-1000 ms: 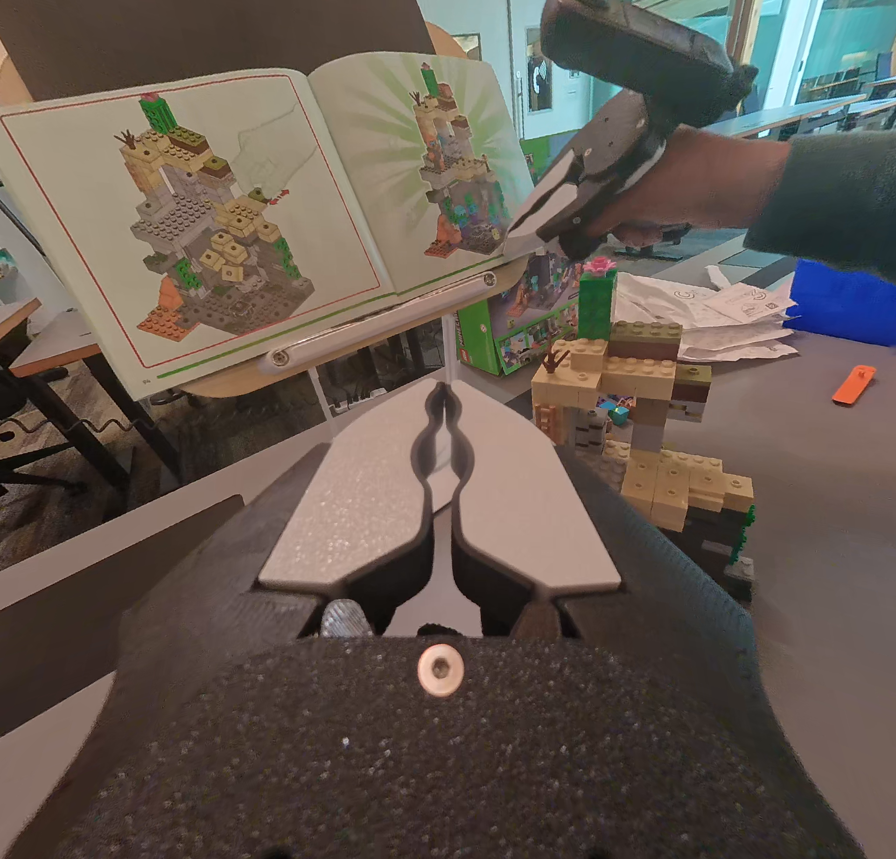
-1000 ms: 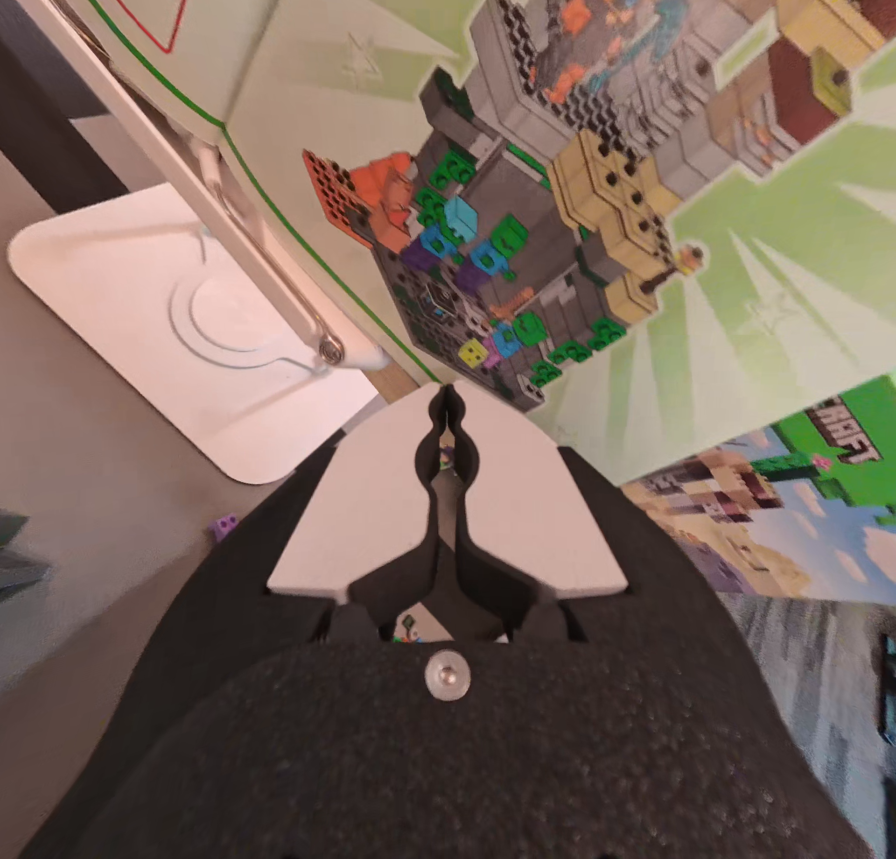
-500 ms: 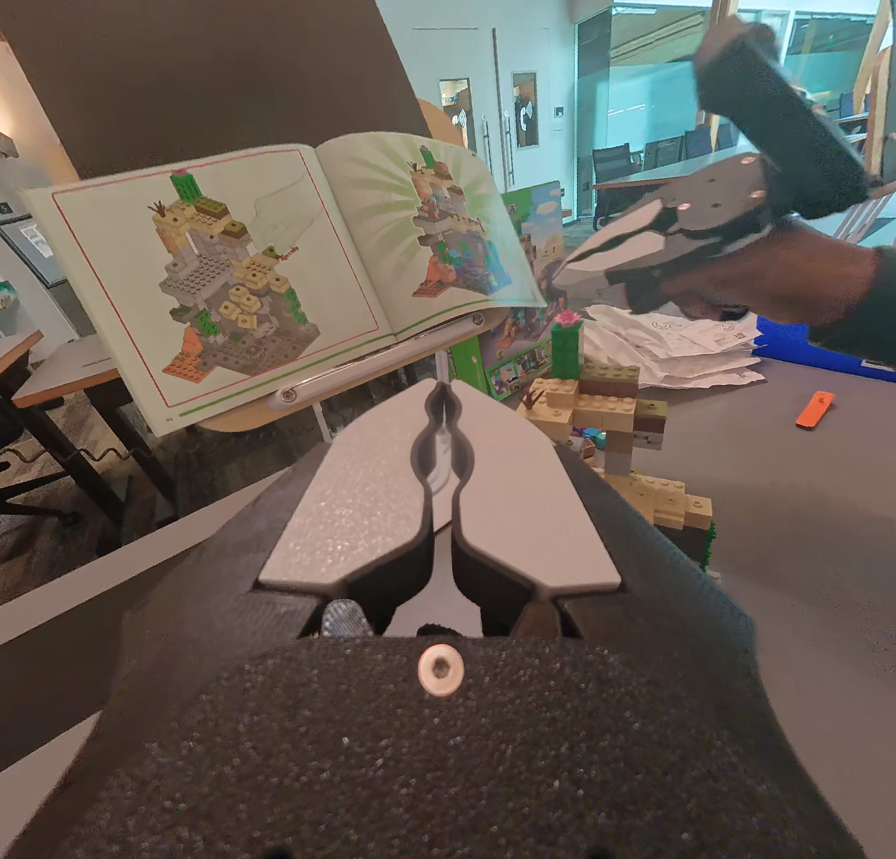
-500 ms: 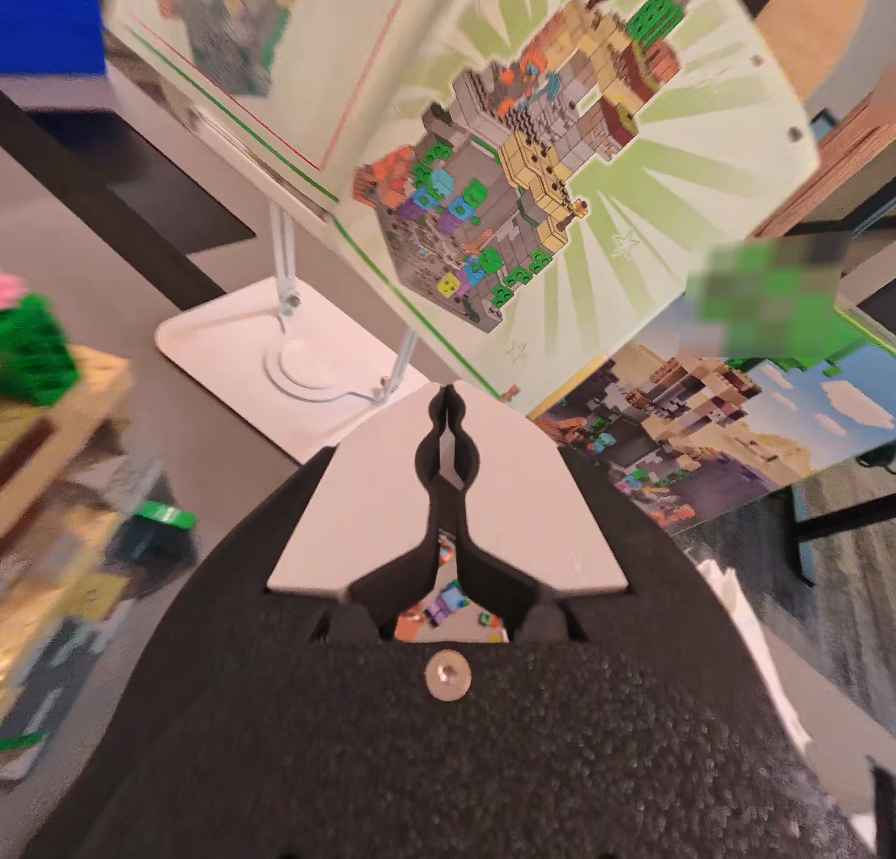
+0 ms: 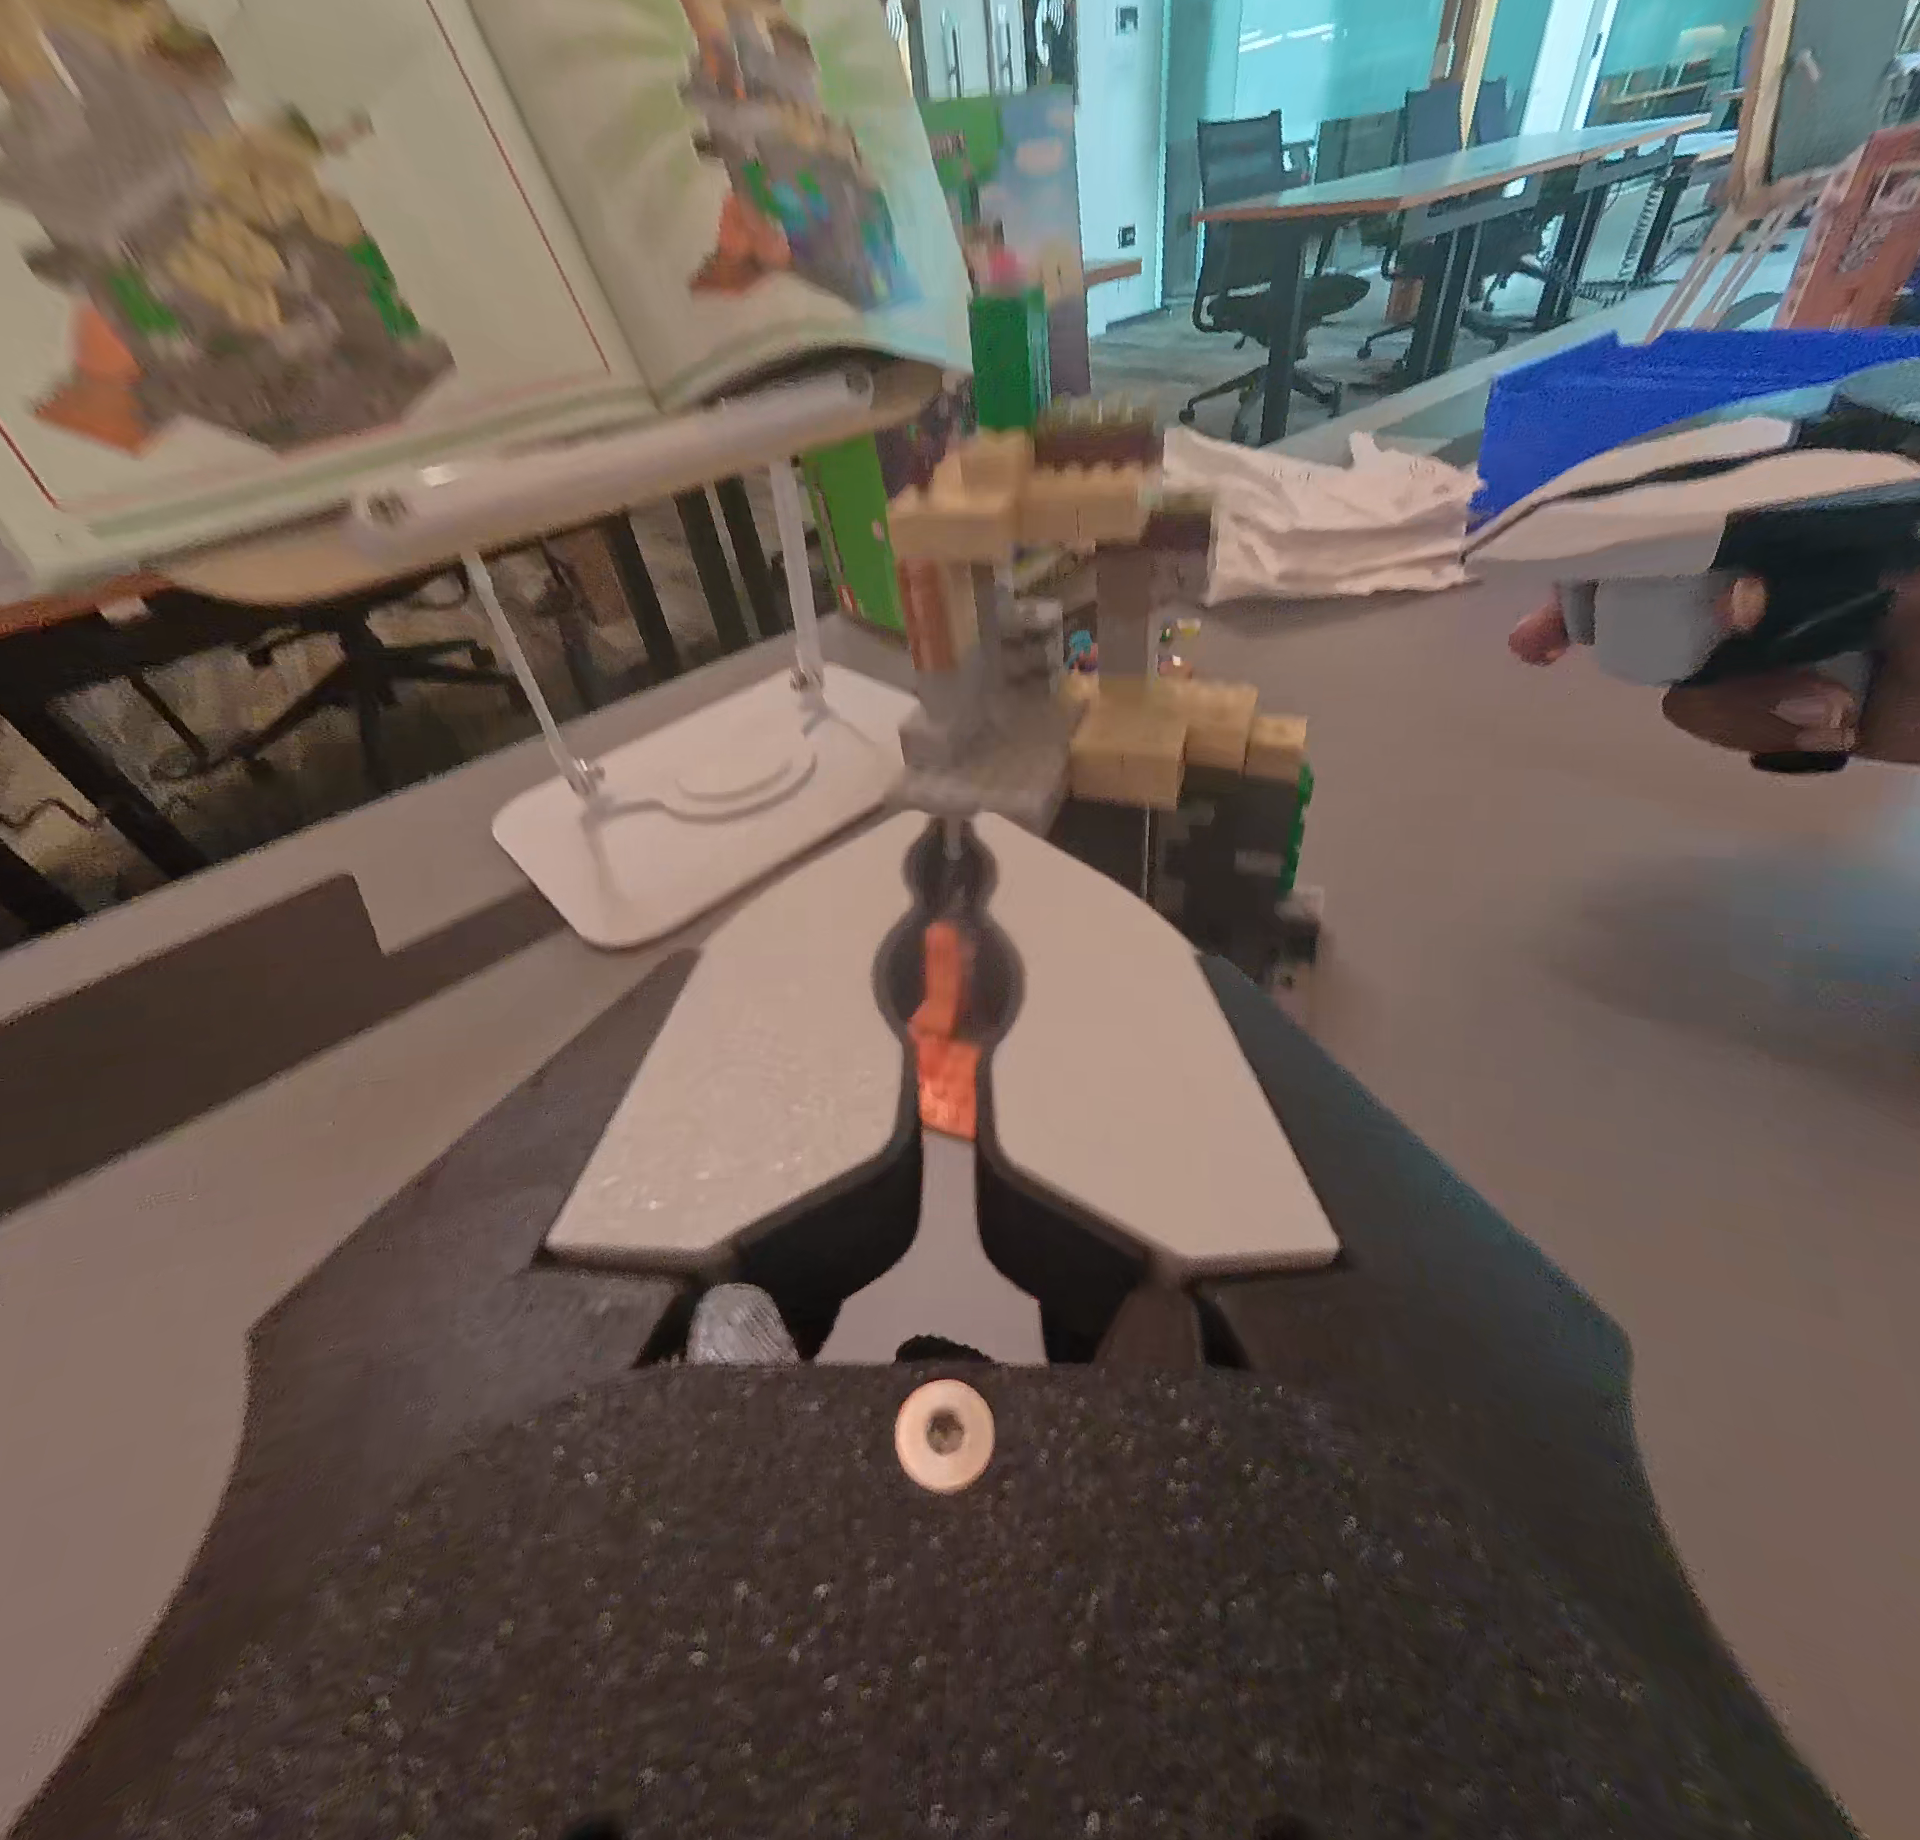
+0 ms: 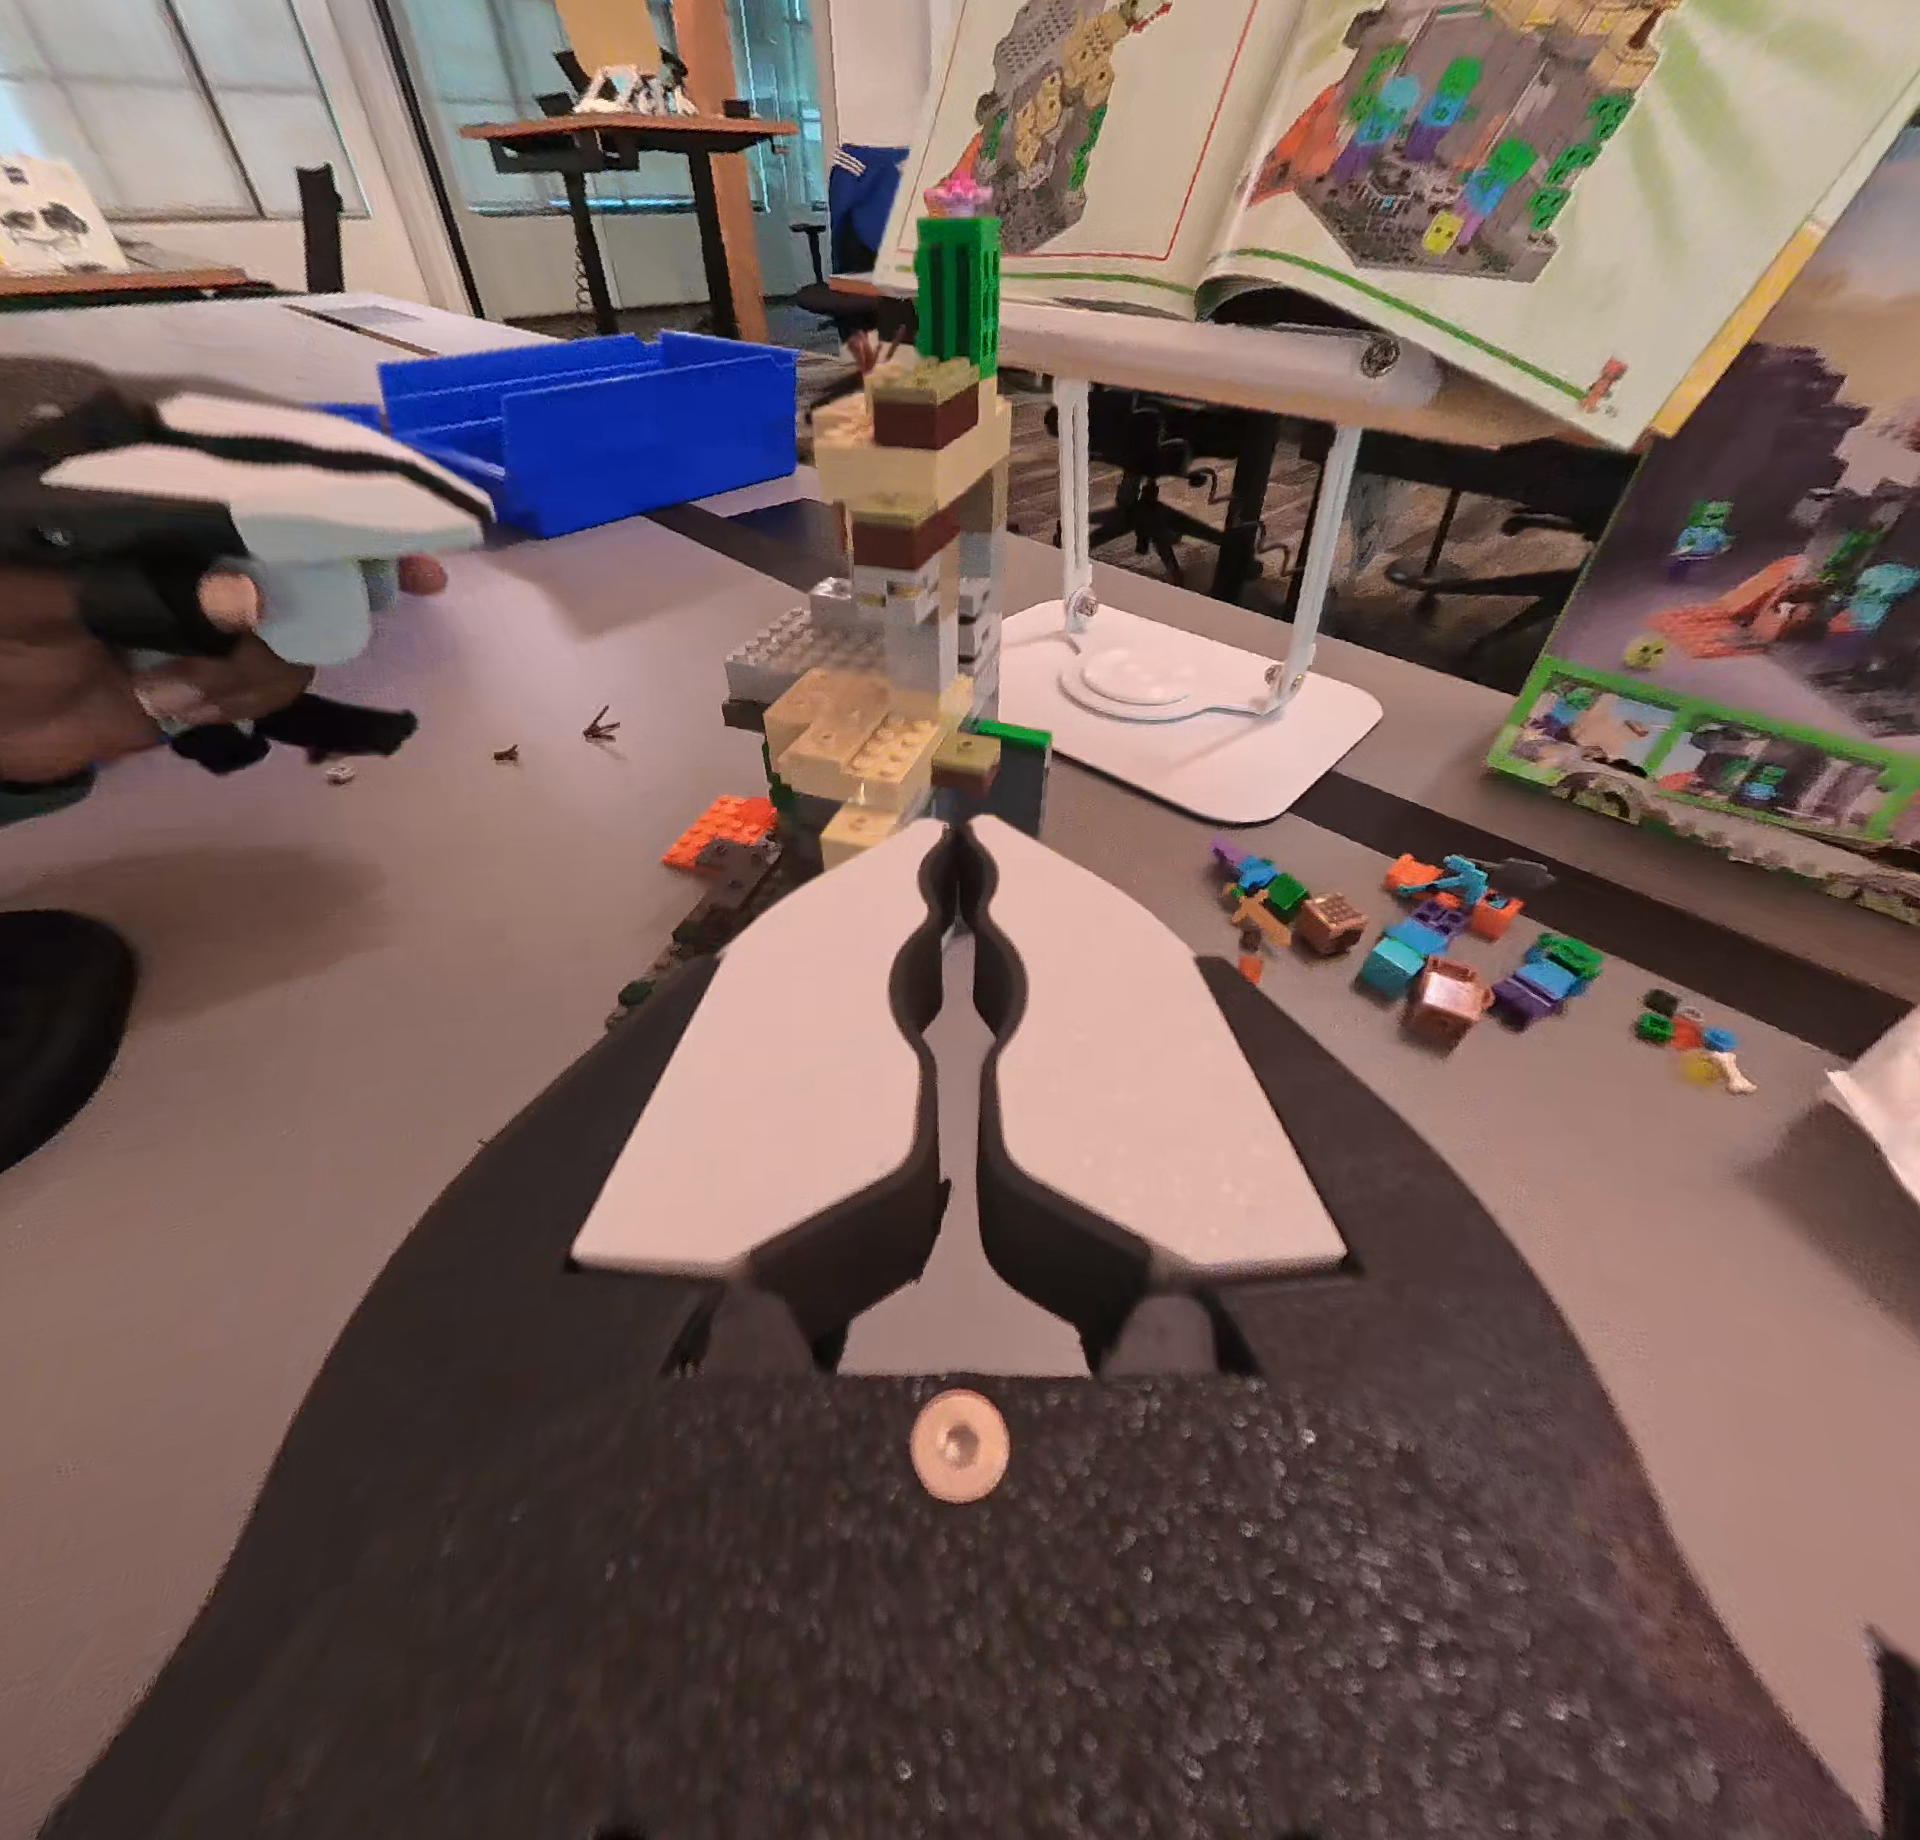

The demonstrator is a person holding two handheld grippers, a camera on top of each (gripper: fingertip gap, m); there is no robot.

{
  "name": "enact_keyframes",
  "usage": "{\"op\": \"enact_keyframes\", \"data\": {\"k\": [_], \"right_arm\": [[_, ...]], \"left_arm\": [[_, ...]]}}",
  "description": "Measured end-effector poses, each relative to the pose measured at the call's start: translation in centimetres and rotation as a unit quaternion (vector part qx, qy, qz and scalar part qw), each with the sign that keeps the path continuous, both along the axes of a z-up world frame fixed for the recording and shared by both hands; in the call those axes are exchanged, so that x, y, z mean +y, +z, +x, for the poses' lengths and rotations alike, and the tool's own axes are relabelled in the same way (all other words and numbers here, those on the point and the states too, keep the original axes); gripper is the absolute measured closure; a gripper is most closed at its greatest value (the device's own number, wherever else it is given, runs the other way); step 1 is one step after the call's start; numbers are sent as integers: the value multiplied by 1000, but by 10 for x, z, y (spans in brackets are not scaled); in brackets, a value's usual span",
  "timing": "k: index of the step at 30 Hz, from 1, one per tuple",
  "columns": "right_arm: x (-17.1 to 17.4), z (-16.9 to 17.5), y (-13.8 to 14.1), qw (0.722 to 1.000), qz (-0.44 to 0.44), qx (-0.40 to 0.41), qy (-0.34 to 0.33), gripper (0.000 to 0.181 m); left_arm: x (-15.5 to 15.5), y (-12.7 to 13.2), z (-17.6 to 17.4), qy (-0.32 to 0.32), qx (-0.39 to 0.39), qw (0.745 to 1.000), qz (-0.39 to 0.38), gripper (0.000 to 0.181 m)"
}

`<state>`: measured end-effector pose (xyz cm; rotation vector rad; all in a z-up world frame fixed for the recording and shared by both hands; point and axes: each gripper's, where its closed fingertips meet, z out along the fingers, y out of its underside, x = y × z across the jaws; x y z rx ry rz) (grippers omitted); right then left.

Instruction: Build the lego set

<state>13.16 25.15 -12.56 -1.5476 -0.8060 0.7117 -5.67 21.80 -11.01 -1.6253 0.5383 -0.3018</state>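
The partly built lego model (image 6: 914,564) stands on the grey table (image 6: 416,959), a tan, grey and brown tower with a green cactus (image 6: 956,284) on top and an orange plate (image 6: 727,824) at its foot. It also shows, blurred, in the left wrist view (image 5: 1049,585). My right gripper (image 6: 958,834) is shut and empty, its tips just in front of the model's base. My left gripper (image 5: 948,834) is shut and empty, pointing at the model from the other side; the orange plate (image 5: 940,1042) shows through the finger gap.
The open instruction book (image 6: 1351,97) rests on a white stand (image 6: 1195,710) behind the model. Loose small pieces (image 6: 1455,938) lie to the right, next to the set's box (image 6: 1745,647). A blue bin (image 6: 603,429) sits at the far left, white bags (image 5: 1330,533) beyond. Measured from the fingertips, the orange plate (image 5: 940,1042) is 15 cm or so from the left gripper and 20 cm from the right.
My right gripper has swung away from the book's page and come down low, facing the model. My left gripper has moved lower and closer to the model.
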Motion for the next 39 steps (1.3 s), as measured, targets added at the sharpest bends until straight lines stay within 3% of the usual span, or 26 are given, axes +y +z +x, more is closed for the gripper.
{"op": "enact_keyframes", "data": {"k": [4,7,12,17,23,27,29,35,39], "right_arm": [[-2,0,-5,1000,9,-3,11,181],[-7,-7,-18,999,-7,-20,29,165],[-13,-18,-42,997,-8,-73,37,161],[-14,-36,-68,991,-61,-105,48,145],[0,-64,-82,983,-72,-170,21,130],[11,-73,-90,978,-63,-199,17,138],[18,-73,-90,977,-41,-209,21,154],[38,-69,-90,969,14,-231,83,157],[49,-68,-89,973,5,-216,86,159]], "left_arm": [[-12,-41,0,-3,15,999,-35,170],[-25,-64,12,-30,44,997,-60,170],[-46,-83,47,-86,139,985,-48,172],[-60,-84,68,-111,206,972,-4,175],[-59,-88,67,-107,215,971,-8,175],[-58,-88,65,-105,210,972,-11,176],[-58,-88,65,-105,216,971,-8,176],[-57,-89,64,-104,205,973,-15,177],[-57,-88,63,-103,201,974,-17,177]]}}
